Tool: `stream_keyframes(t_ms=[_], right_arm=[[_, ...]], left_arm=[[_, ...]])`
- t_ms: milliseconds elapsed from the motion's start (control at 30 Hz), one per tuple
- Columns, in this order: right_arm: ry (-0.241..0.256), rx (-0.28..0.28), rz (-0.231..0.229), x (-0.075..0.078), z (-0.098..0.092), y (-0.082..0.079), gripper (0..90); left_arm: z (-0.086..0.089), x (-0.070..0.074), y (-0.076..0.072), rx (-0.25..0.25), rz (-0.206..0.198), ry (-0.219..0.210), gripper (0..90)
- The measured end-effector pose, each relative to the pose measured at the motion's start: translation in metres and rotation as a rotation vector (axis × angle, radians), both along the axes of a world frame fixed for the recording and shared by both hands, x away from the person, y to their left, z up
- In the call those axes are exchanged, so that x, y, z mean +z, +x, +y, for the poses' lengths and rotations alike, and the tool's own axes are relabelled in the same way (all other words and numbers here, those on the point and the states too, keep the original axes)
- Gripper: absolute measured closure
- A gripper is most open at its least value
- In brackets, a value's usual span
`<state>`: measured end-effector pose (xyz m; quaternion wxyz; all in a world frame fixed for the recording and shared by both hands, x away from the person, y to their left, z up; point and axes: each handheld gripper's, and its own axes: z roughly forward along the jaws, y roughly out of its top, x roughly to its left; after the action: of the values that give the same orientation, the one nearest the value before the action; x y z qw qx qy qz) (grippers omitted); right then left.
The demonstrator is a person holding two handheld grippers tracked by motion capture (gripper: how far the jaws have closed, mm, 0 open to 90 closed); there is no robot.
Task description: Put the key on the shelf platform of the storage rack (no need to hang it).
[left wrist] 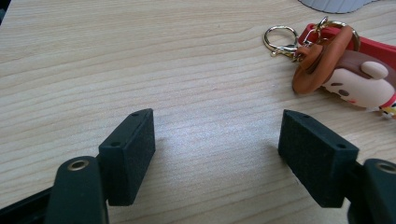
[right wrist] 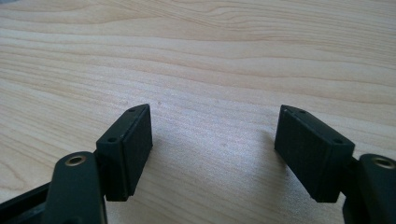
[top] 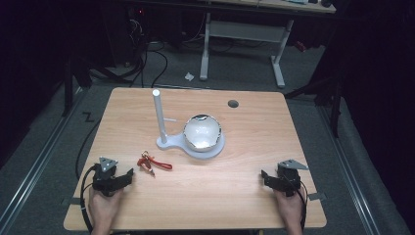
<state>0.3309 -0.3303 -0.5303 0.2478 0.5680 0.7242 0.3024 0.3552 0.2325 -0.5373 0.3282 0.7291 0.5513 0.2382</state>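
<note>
L gripper (top: 128, 175) sits low at the near-left of the wooden table (top: 254, 142), jaws spread wide, nothing btwn them, bare wood in the gap. In the left gripper view (left wrist: 217, 140) the keychain (left wrist: 348, 70) lies ahead and to the right of the right jaw, apart from it, not touching: cartoon figure w/ brown hat, gold clasp ring (left wrist: 279, 39), red strap behind. From the high view the keychain (top: 152, 162) is just ahead-right of the L jaws, flat on the table.

R gripper (top: 265, 176) rests at the near-right, well apart from the keychain, jaws also spread wide w/ only wood grain btwn them (right wrist: 215, 135).

Beyond the keychain, mid-table: white stand (top: 159, 117) w/ upright post, and a shiny metal bowl (top: 202, 132) on its round base. Far from both sets of fingers.
</note>
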Motion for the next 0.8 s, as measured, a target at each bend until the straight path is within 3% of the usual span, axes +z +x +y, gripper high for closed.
stream_keyframes(t_ms=[800], right_arm=[[0.001,0.003,-0.002,0.0,-0.0004,0.0002,27.7]], left_arm=[[-0.0006,0.0,0.0,0.004,0.001,-0.003,27.1]])
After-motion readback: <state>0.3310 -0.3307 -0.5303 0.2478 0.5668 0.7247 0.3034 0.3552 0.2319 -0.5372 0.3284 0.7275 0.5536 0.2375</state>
